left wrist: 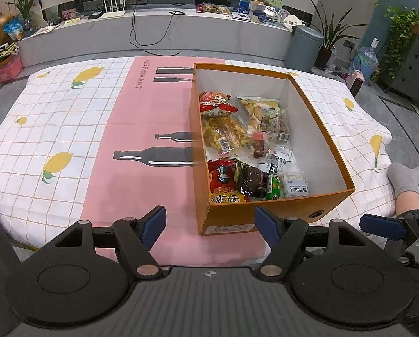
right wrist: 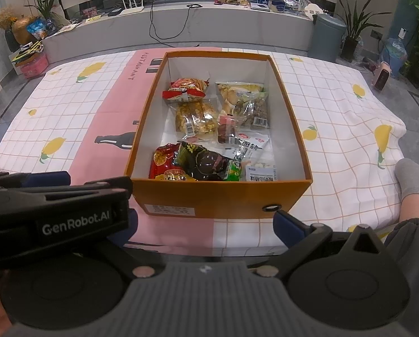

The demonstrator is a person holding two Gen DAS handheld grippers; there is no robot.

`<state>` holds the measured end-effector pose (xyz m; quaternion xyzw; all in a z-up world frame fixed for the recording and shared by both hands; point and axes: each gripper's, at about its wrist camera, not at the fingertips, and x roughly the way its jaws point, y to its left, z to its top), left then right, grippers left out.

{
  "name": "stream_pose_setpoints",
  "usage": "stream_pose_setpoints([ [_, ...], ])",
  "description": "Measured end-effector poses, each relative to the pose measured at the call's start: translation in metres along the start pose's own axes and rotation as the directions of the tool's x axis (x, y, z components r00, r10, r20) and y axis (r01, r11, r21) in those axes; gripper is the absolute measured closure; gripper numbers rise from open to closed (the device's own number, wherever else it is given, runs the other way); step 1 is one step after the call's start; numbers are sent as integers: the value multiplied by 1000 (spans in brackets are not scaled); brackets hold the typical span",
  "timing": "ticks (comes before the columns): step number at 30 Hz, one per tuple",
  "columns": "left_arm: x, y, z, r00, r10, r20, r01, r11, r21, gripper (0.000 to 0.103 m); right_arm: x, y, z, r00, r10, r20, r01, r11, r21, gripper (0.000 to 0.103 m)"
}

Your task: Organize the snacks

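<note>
An orange cardboard box (left wrist: 268, 213) with a white inside stands on the table and holds several snack packets (left wrist: 226, 133). It also shows in the right wrist view (right wrist: 217, 196), with the packets (right wrist: 195, 118) in its left and middle part. My left gripper (left wrist: 210, 224) is open and empty, just in front of the box's near left corner. My right gripper (right wrist: 206, 224) is open and empty in front of the box's near wall. The left gripper's body (right wrist: 54, 213) covers the right gripper's left finger. The right gripper's blue pad (left wrist: 380, 226) shows at the right of the left wrist view.
The table carries a cloth (left wrist: 54, 129) with a white grid, lemons and a pink stripe with bottles. A person's grey-socked foot (right wrist: 414, 179) rests at the table's right edge. A long low counter (left wrist: 153, 33) with clutter, a grey bin (left wrist: 303, 46) and potted plants stand behind.
</note>
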<state>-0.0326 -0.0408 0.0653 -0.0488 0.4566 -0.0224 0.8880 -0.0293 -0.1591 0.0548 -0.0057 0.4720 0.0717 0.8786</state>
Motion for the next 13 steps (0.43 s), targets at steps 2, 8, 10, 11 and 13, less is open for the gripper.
stream_pose_setpoints([
  [2,0,-1,0,1000,3,5,-3,1000,6,19,0,0,0,1000,0,-2,0,1000,1,3],
  [8,0,-1,0,1000,2,11,-2,1000,9,19,-1,0,0,1000,-7,0,7,1000,-1,3],
  [10,-1,-1,-1,1000,4,17,-5,1000,12,19,-1,0,-1,1000,-6,0,6,1000,-1,3],
  [11,-1,-1,-1,1000,6,19,-6,1000,12,19,-1,0,-1,1000,-6,-1,6,1000,-1,3],
  [13,-1,-1,-1,1000,8,27,-8,1000,15,19,-1,0,-1,1000,-8,0,8,1000,-2,3],
])
